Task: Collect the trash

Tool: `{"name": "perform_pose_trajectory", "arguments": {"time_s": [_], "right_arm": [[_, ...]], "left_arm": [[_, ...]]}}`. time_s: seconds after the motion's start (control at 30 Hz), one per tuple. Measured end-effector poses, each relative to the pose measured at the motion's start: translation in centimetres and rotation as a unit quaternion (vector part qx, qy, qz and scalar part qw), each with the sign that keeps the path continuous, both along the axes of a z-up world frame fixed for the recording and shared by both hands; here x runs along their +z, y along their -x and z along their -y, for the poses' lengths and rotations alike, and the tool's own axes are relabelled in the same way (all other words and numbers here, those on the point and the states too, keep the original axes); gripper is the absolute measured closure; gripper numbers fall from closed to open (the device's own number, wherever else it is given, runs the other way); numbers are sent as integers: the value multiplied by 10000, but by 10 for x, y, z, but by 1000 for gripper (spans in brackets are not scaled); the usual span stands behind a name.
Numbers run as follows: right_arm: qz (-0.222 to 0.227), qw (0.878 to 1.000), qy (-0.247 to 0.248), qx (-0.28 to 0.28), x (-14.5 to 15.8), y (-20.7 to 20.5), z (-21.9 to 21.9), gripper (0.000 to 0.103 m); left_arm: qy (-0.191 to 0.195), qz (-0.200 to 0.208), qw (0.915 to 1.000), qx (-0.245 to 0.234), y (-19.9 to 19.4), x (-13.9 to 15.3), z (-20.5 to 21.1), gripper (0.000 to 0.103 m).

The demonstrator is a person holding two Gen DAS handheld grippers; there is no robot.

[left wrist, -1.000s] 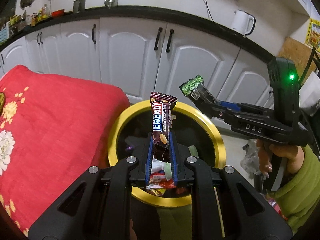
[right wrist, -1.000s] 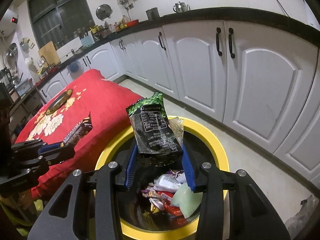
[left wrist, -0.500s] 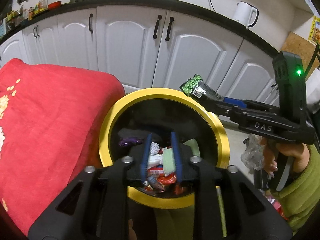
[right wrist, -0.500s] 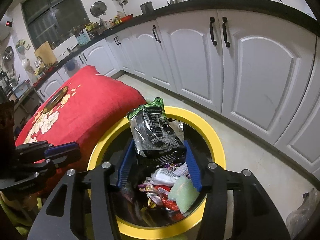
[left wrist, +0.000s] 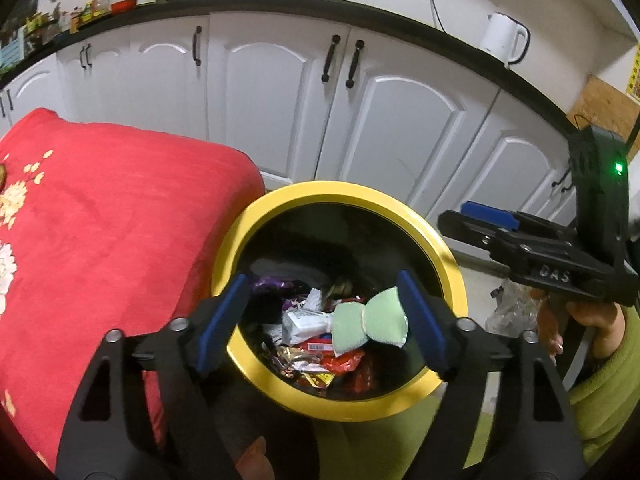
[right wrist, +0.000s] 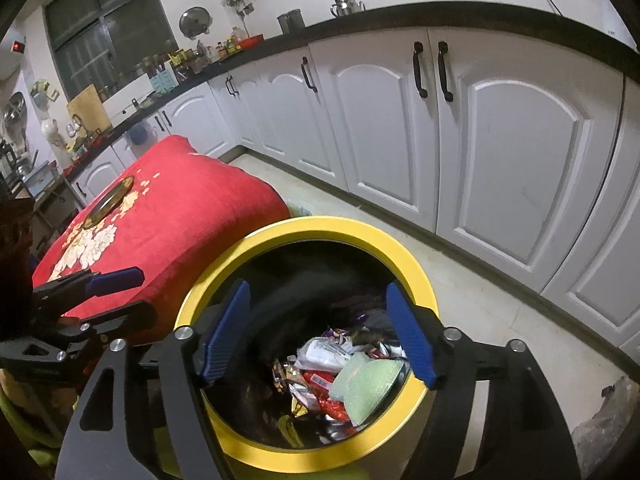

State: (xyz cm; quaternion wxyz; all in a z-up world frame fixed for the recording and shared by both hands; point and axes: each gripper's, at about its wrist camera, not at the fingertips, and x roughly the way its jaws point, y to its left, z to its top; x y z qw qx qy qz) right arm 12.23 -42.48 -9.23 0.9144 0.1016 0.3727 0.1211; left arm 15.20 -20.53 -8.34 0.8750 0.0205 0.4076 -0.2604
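Observation:
A round bin with a yellow rim [left wrist: 256,216] [right wrist: 304,226] stands on the floor below both grippers. It holds several wrappers [left wrist: 308,320] [right wrist: 320,360] and a pale green pad [left wrist: 370,322] [right wrist: 364,384]. My left gripper [left wrist: 324,320] is open and empty, right above the bin mouth. My right gripper [right wrist: 320,332] is open and empty, also above the bin. Each gripper shows in the other's view: the right one at the bin's right [left wrist: 480,220], the left one at the bin's left [right wrist: 116,296].
A table with a red flowered cloth [left wrist: 100,220] [right wrist: 160,208] touches the bin's left side. White kitchen cabinets [left wrist: 280,92] [right wrist: 480,140] run behind. A white kettle [left wrist: 502,38] sits on the counter. A crumpled clear bag [left wrist: 512,312] lies on the floor at right.
The left gripper opened and its energy bar wrapper dropped into the bin. Then the right gripper opened and its green and black packet dropped out of it. Both jaws now stand wide.

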Motion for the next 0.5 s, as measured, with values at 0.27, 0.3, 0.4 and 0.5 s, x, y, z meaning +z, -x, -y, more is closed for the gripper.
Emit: {"name": "perform_pose_trajectory", "arguments": {"time_s": [0.27,0.3,0.4,0.5], "right_arm": [[289,9996,22,20,18,10,-7,21],[322,9995,23,35,21,11,-9,20],[413,9991,29,81,28,15,-14,18],[504,9986,15,188,37,20,-24,18]], "left_arm": [[83,156,9990,414,0,15,-21,11],[83,175,9987,466,-1,16,-23,11],[114,269,9973,677,1,24,-35,11],[133,380,9954,867,4,33,-49,11]]}}
